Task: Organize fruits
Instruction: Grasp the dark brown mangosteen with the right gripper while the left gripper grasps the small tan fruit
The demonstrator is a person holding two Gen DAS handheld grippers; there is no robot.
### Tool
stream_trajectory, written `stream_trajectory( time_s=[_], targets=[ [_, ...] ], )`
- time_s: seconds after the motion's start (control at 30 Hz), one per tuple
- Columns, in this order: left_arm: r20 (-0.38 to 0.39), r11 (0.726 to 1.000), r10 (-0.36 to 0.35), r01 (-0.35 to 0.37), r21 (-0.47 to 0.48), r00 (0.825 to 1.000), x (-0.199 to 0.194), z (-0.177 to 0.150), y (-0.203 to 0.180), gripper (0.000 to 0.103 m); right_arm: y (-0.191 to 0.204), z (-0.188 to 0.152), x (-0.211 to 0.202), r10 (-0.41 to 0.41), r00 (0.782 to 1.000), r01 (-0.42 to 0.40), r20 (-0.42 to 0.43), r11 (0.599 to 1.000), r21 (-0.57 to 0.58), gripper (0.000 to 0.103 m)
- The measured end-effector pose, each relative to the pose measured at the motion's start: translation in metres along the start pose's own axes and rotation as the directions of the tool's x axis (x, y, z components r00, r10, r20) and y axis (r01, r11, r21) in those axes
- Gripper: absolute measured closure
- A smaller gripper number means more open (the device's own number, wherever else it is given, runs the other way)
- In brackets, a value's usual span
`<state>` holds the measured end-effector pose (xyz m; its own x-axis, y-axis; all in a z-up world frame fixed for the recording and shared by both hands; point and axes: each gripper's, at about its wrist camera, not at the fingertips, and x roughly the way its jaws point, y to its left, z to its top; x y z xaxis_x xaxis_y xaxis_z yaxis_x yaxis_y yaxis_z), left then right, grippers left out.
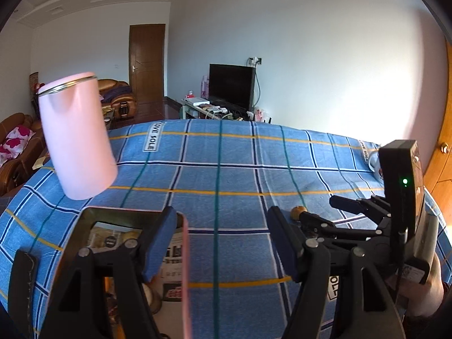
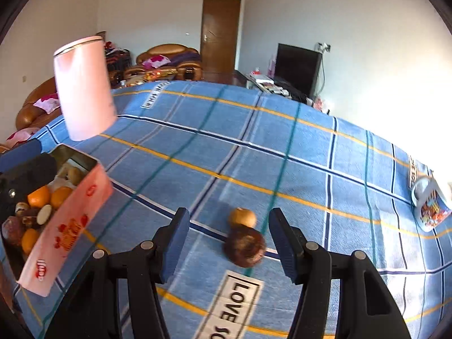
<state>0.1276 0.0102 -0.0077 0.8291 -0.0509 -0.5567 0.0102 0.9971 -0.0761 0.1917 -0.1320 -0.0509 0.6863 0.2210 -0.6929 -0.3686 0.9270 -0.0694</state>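
Two fruits lie touching on the blue plaid tablecloth (image 2: 310, 152): a dark brown, rough-skinned fruit (image 2: 245, 247) and, just behind it, a smaller yellow-brown fruit (image 2: 242, 217). To their left stands a pink box (image 2: 67, 226) holding oranges (image 2: 39, 196) and other brown fruit, with a pink cylinder (image 2: 83, 87) behind it.

The right gripper (image 2: 228, 243) tilts down toward the pair, its jaws spread with both fruits between the blue pads, neither pad touching.

The left gripper (image 1: 223, 243) slants down over the box's near edge, jaws parted and empty; the left pad overlaps the box wall.
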Motion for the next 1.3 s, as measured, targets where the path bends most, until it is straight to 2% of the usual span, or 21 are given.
stream_trajectory(
  time_s=[0.17,0.33,0.37,0.43,0.47,0.57,0.67,0.73,0.83,1.0,1.17,1.23,1.3],
  targets=[
    [-0.059,1.0,-0.017,0.018,0.025,0.998,0.026,-0.001,-0.021,0.034,-0.021,-0.01,0.017,0.047,0.997,-0.043,-0.069,0.997,0.058,0.043],
    [-0.091,0.999,-0.014,0.016,0.028,0.996,0.041,0.0,-0.029,0.034,-0.023,-0.013,0.03,0.066,0.991,-0.06,-0.113,0.997,0.053,0.043],
    [-0.096,1.0,-0.012,0.014,0.026,0.995,0.043,-0.001,-0.03,0.034,-0.024,-0.015,0.032,0.065,0.991,-0.059,-0.12,0.997,0.056,0.045],
    [-0.109,0.999,-0.01,0.013,0.029,0.994,0.049,0.0,-0.033,0.034,-0.027,-0.019,0.038,0.074,0.987,-0.065,-0.142,0.996,0.064,0.058],
    [-0.116,0.999,-0.009,0.013,0.031,0.993,0.052,0.0,-0.035,0.034,-0.028,-0.019,0.038,0.067,0.989,-0.06,-0.132,0.996,0.061,0.061],
    [-0.147,0.999,-0.016,0.022,0.04,0.989,0.065,0.001,-0.043,0.034,-0.038,-0.025,0.031,0.074,0.99,-0.063,-0.123,0.994,0.084,0.062],
    [-0.175,0.997,-0.029,0.04,0.061,0.984,0.078,0.002,-0.058,0.034,-0.065,-0.034,0.023,0.099,0.99,-0.079,-0.1,0.979,0.185,0.062],
    [-0.191,0.996,-0.037,0.052,0.074,0.981,0.086,0.003,-0.068,0.034,-0.085,-0.038,0.018,0.055,0.994,-0.033,-0.09,0.971,0.237,0.062],
    [-0.228,0.993,-0.048,0.07,0.09,0.973,0.101,0.004,-0.083,0.034,-0.101,-0.039,0.005,-0.071,0.995,0.084,-0.064,0.969,0.231,0.062],
    [-0.28,0.99,-0.051,0.086,0.113,0.959,0.124,0.005,-0.099,0.034,-0.111,-0.041,0.003,-0.059,0.996,0.075,-0.068,0.963,0.26,0.062],
    [-0.317,0.988,-0.058,0.101,0.12,0.947,0.139,0.002,-0.104,0.038,-0.108,-0.04,0.0,-0.051,0.997,0.064,-0.061,0.965,0.255,0.062],
    [-0.34,0.985,-0.076,0.122,0.118,0.937,0.144,0.0,-0.106,0.053,-0.106,-0.041,0.002,-0.05,0.997,0.064,-0.062,0.966,0.252,0.062],
    [-0.33,0.984,-0.071,0.12,0.131,0.941,0.145,-0.002,-0.108,0.055,-0.103,-0.039,0.004,-0.045,0.997,0.059,-0.061,0.967,0.246,0.062]
  ],
)
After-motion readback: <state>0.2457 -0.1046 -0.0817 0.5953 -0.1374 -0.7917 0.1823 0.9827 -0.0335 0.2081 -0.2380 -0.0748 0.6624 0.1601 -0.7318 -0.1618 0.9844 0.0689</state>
